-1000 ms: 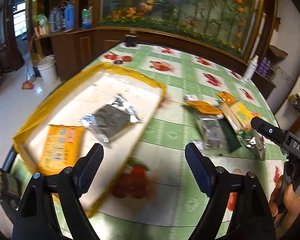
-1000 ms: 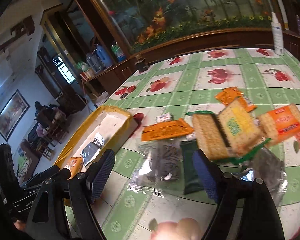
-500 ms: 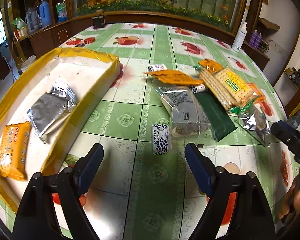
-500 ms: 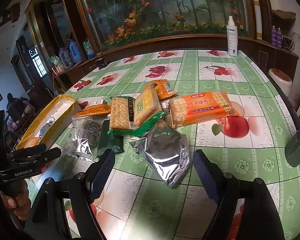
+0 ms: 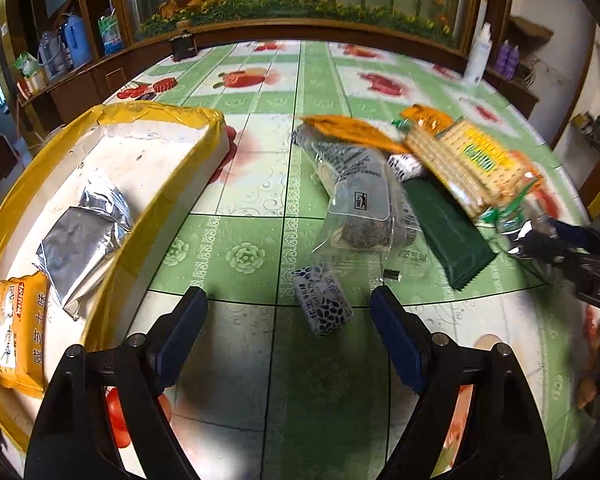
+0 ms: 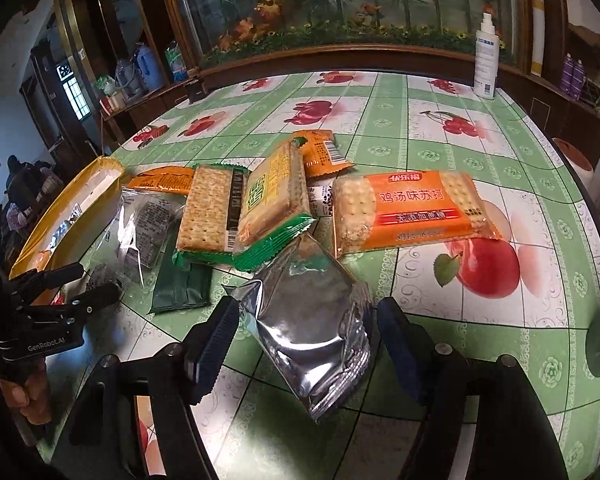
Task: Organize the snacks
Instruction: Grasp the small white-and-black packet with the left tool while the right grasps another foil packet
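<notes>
A: Where do the snacks lie?

B: Most sit in a heap mid-bench (image 6: 440,128) on the green fruit-print cloth: two green-edged cracker packs (image 6: 236,212), an orange cracker pack (image 6: 408,208) to their right, a clear bag (image 5: 360,200) and a dark green bar (image 5: 448,232). A foil pack (image 6: 312,320) lies nearest, apart from the heap's front edge.

A: And the tray?

B: The yellow-rimmed tray (image 5: 156,114) is at the left edge of the bench. In it lie a foil packet (image 5: 84,240) and an orange packet (image 5: 20,328), side by side.

A: The right hand-held gripper (image 6: 304,340)?

B: Its jaws are closing, with the foil pack between them; the pads do not press it yet.

A: The left hand-held gripper (image 5: 288,320)?

B: Wide apart, holding nothing. A small patterned packet (image 5: 324,304) lies on the cloth between its fingers, nearer the right one, and I cannot tell that either touches it.
</notes>
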`<action>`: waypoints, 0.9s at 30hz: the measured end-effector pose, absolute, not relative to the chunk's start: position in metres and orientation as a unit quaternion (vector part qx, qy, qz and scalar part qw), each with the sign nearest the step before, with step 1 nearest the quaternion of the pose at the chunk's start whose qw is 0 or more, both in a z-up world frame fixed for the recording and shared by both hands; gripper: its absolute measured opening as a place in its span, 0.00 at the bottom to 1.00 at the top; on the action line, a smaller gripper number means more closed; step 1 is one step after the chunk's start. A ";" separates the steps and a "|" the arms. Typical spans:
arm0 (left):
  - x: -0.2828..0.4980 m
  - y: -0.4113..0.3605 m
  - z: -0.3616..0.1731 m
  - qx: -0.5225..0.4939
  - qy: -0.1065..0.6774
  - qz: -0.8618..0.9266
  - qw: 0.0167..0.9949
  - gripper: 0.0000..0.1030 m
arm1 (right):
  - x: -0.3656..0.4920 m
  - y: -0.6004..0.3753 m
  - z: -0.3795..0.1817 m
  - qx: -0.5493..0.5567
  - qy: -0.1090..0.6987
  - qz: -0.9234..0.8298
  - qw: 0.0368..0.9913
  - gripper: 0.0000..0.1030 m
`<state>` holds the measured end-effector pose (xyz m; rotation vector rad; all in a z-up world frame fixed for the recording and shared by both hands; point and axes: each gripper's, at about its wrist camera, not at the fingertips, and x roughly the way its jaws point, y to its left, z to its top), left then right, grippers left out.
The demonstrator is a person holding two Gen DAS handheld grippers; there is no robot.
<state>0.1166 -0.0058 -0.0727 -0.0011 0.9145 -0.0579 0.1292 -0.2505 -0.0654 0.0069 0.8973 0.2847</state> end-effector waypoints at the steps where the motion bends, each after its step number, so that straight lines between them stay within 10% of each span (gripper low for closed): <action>1: 0.115 -0.003 -0.071 -0.004 0.438 -0.034 0.898 0.82 | 0.131 -0.247 -0.066 -0.003 0.434 0.139 0.890 0.72; 14: 0.135 -0.018 -0.083 0.012 0.453 -0.022 0.891 0.82 | 0.140 -0.239 -0.072 -0.023 0.447 0.122 0.886 0.65; 21: 0.127 -0.009 -0.077 0.000 0.445 -0.032 0.895 0.19 | 0.122 -0.255 -0.064 0.024 0.430 0.126 0.894 0.62; 27: 0.108 0.013 -0.075 -0.057 0.444 -0.066 0.892 0.16 | 0.091 -0.262 -0.052 0.058 0.415 0.139 0.898 0.62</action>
